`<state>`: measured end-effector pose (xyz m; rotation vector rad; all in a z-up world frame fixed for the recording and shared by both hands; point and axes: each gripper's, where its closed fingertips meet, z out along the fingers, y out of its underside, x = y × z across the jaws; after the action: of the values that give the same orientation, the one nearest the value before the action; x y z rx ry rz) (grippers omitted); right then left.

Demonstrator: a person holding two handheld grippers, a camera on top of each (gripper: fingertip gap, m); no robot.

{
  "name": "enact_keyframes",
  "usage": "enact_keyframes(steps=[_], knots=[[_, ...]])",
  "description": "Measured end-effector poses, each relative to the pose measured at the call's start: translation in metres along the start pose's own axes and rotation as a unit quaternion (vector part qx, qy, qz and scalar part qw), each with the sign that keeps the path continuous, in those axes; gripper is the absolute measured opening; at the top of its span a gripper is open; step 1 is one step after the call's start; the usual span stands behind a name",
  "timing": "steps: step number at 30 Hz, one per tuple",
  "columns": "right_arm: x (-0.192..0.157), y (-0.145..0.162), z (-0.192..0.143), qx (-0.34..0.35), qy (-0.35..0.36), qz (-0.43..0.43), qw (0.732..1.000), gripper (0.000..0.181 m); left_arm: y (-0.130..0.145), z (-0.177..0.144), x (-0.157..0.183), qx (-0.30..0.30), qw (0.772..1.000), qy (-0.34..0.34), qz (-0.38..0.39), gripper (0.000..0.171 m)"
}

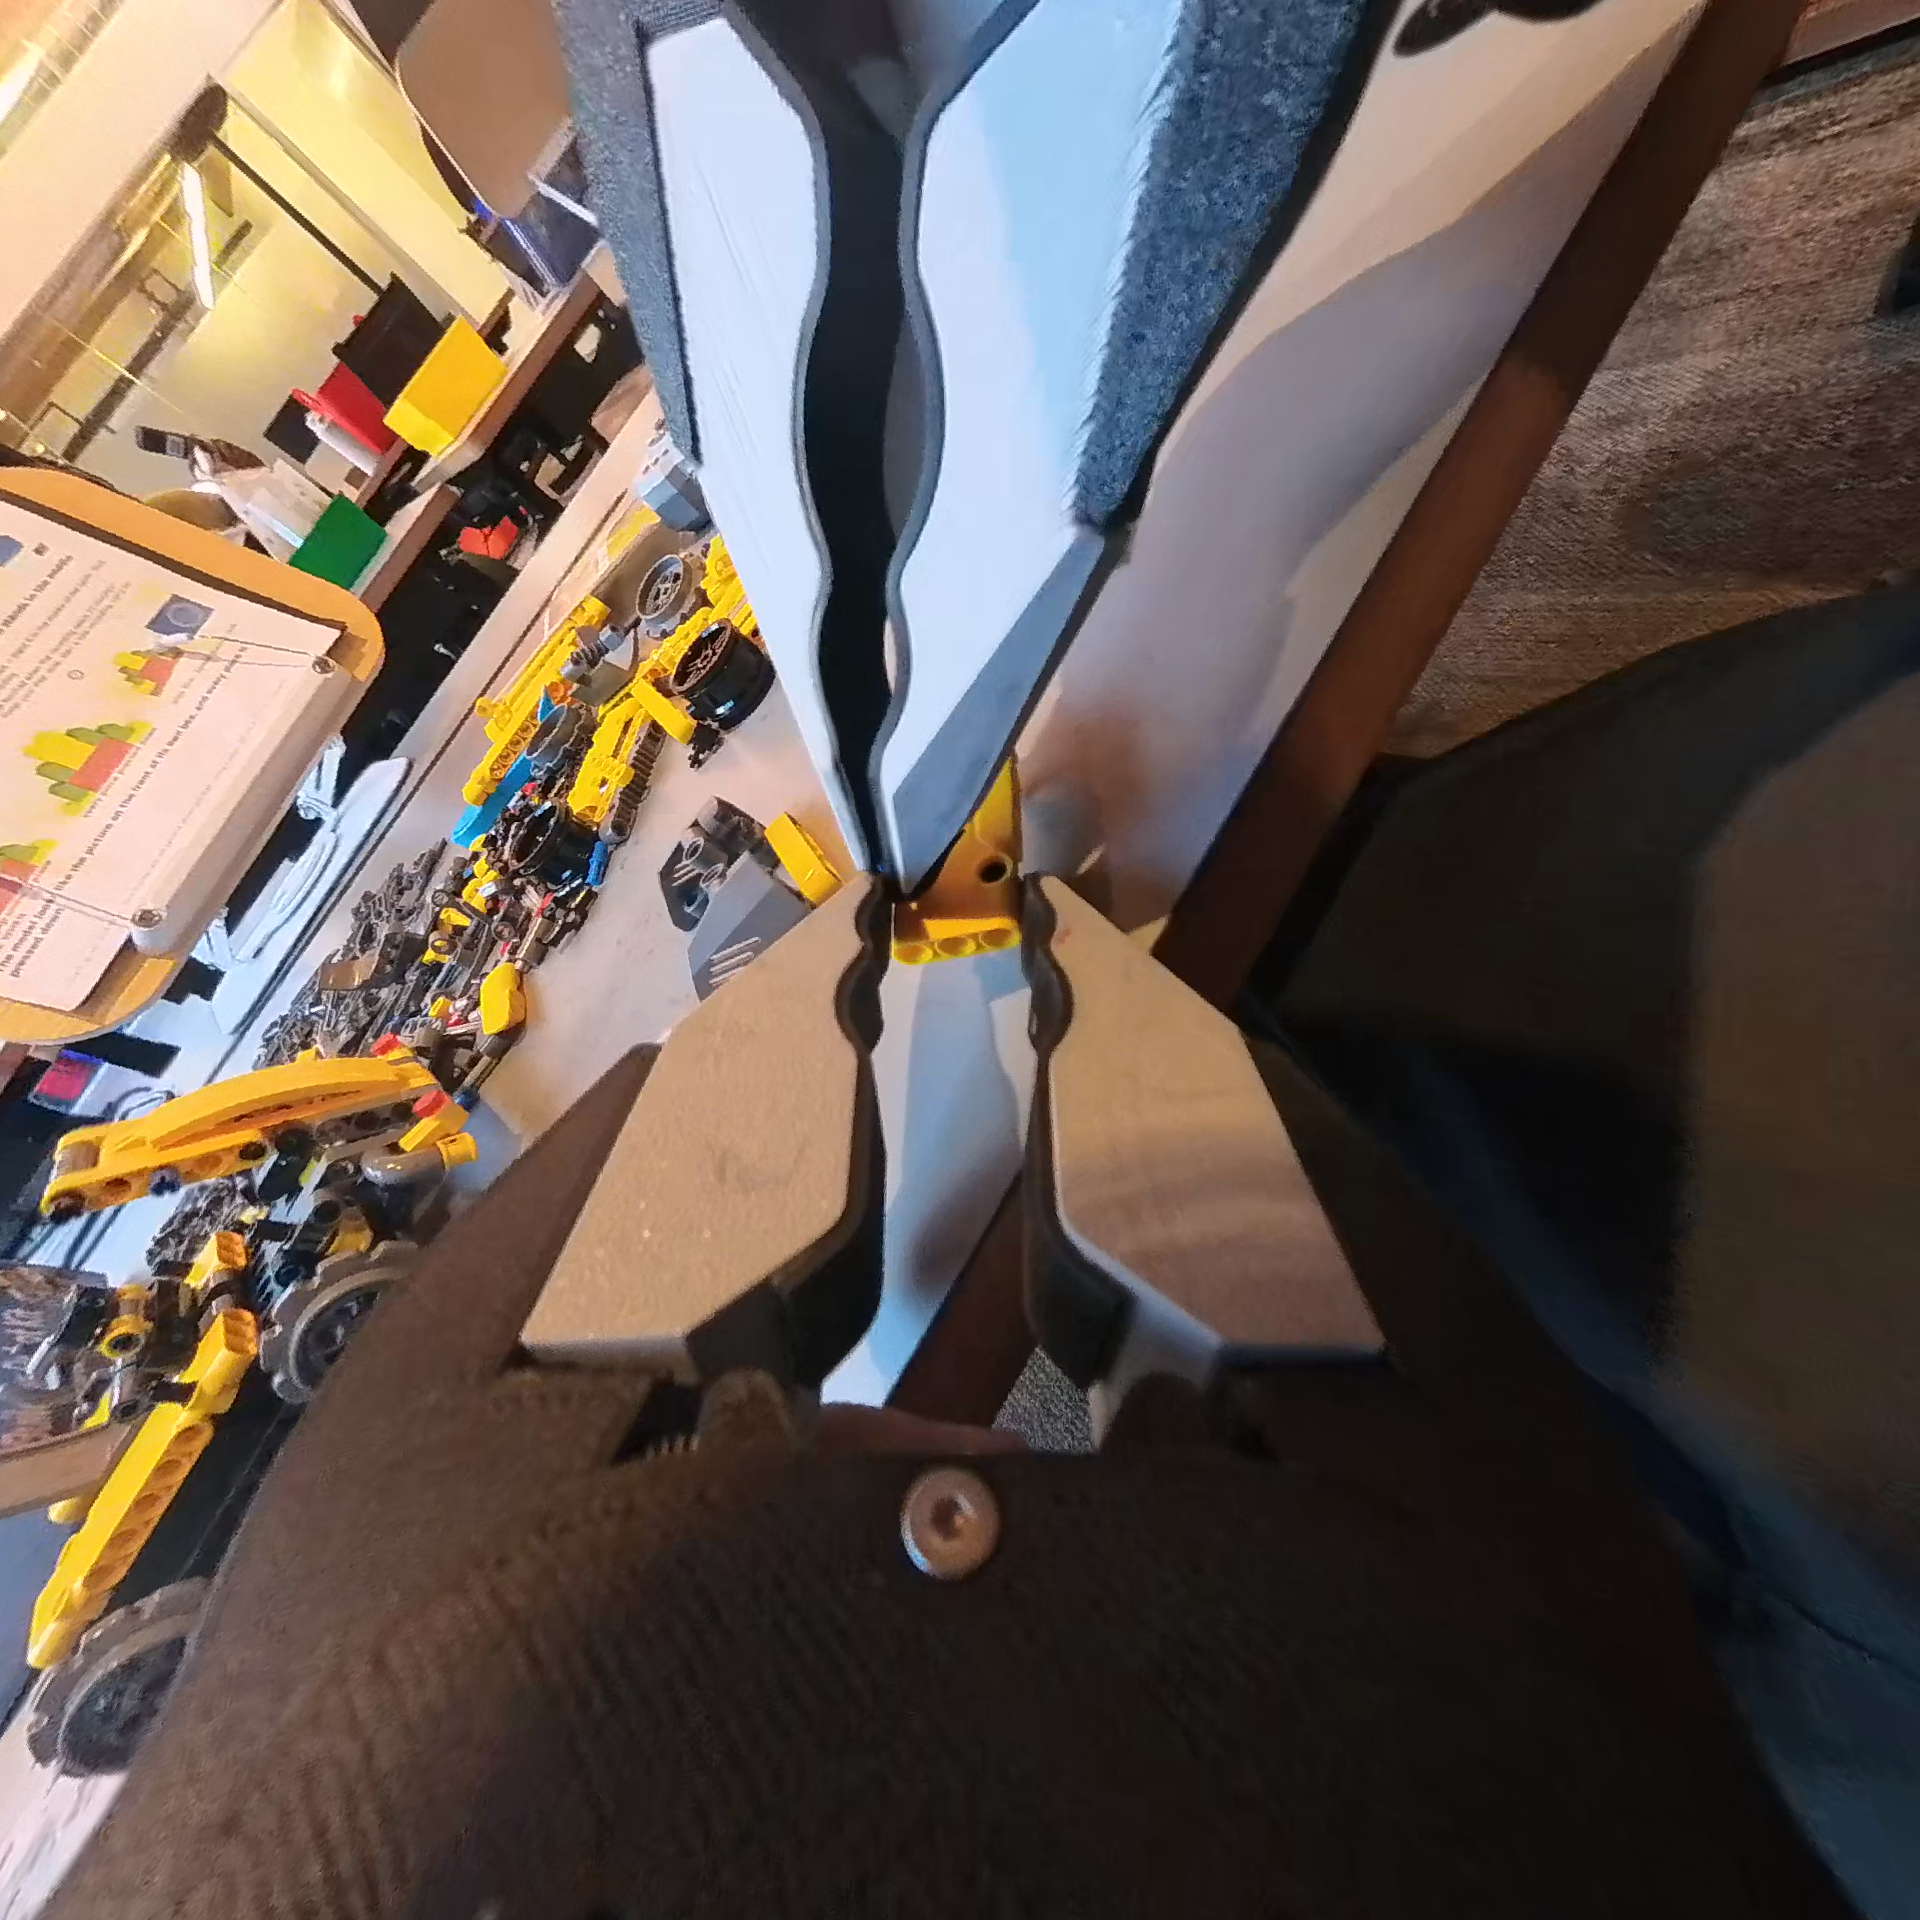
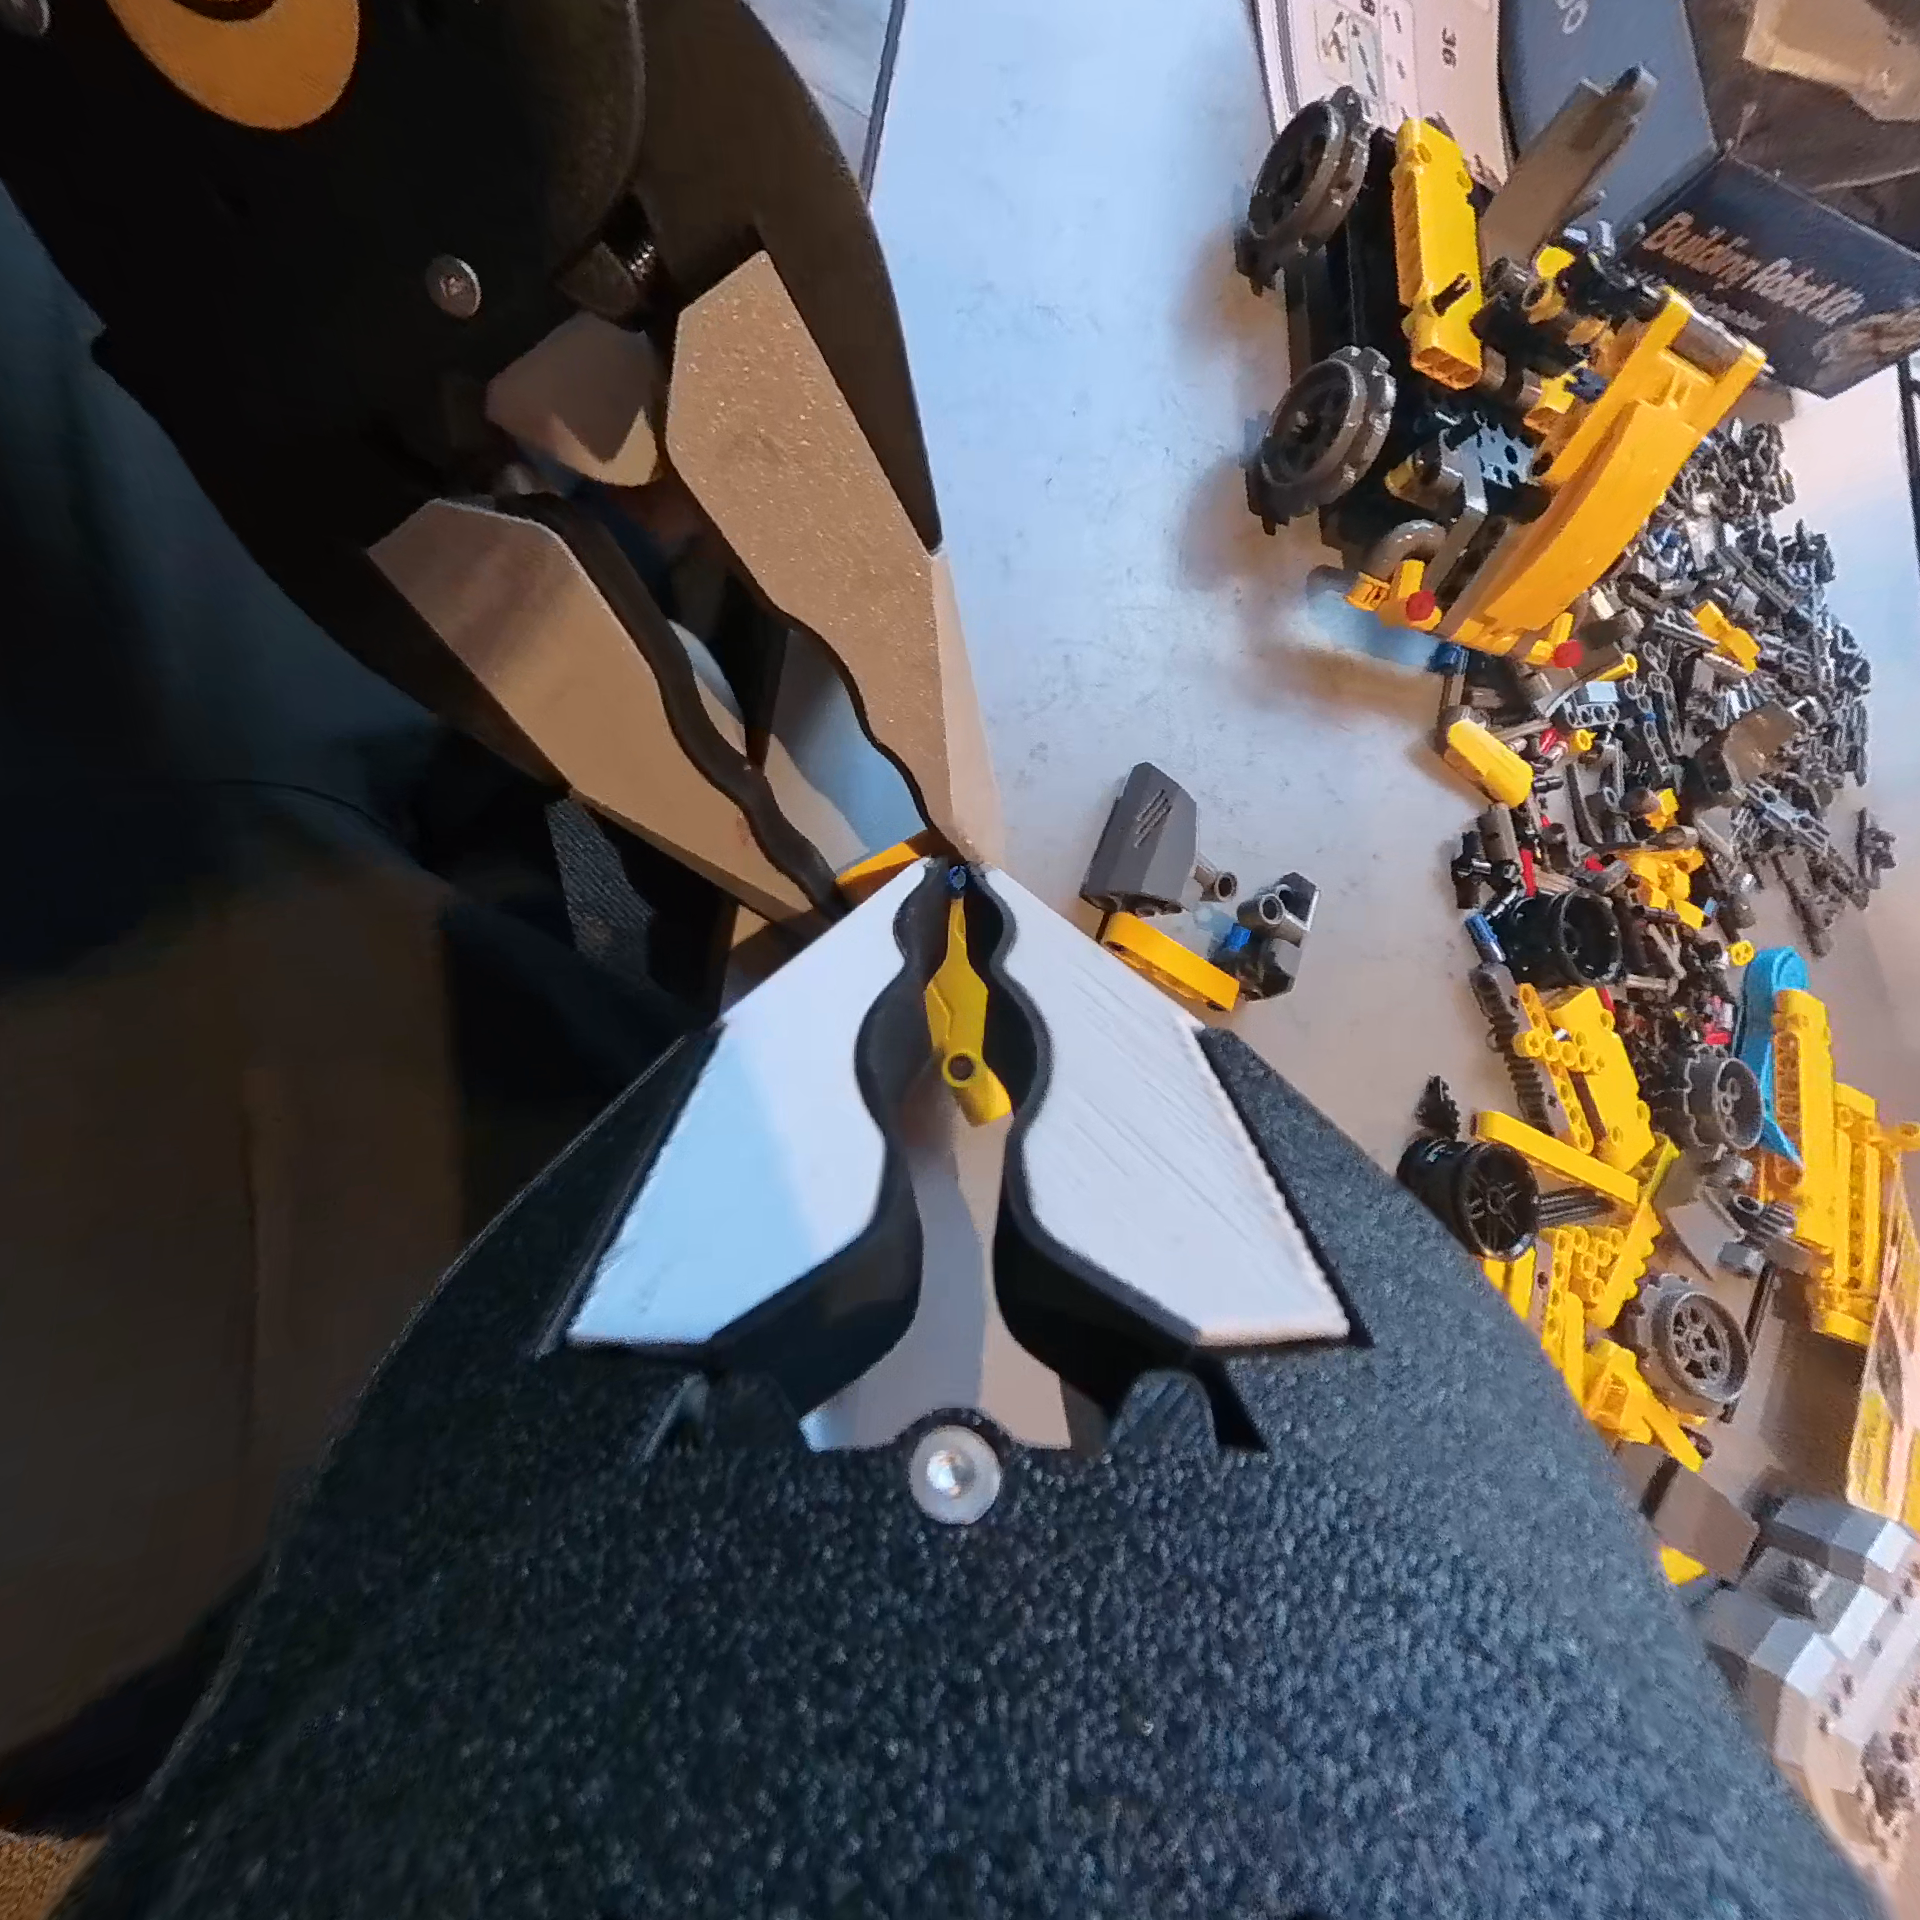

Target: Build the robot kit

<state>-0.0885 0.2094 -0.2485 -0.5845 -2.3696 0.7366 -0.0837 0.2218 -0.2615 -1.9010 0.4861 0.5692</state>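
Meeting tip-to-tip, left gripper (image 1: 961, 904) clasps yellow holed beam (image 1: 961, 914); right gripper (image 2: 956, 873) seemingly pinches it too.

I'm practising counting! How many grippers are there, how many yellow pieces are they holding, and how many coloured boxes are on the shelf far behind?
Grippers: 2 – left gripper, right gripper
Held yellow pieces: 2 – holed block, slim piece
Boxes: 3 – yellow box, red box, green box
Total: 7

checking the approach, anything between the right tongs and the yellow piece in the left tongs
Nothing visible: the right tongs, shut on a small blue pin, sit right at the yellow piece held by the left tongs; the loose parts lie off to the side.
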Motion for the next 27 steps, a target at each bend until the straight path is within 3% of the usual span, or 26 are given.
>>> enact_keyframes(steps=[27], knots=[[-0.001, -0.0021, -0.0055, 0.019, -0.005, 0.01, 1.0, 0.004, -0.0041, 0.0001, 0.0045, 0.023, 1.0, 0.016, 0.0, 0.023]])
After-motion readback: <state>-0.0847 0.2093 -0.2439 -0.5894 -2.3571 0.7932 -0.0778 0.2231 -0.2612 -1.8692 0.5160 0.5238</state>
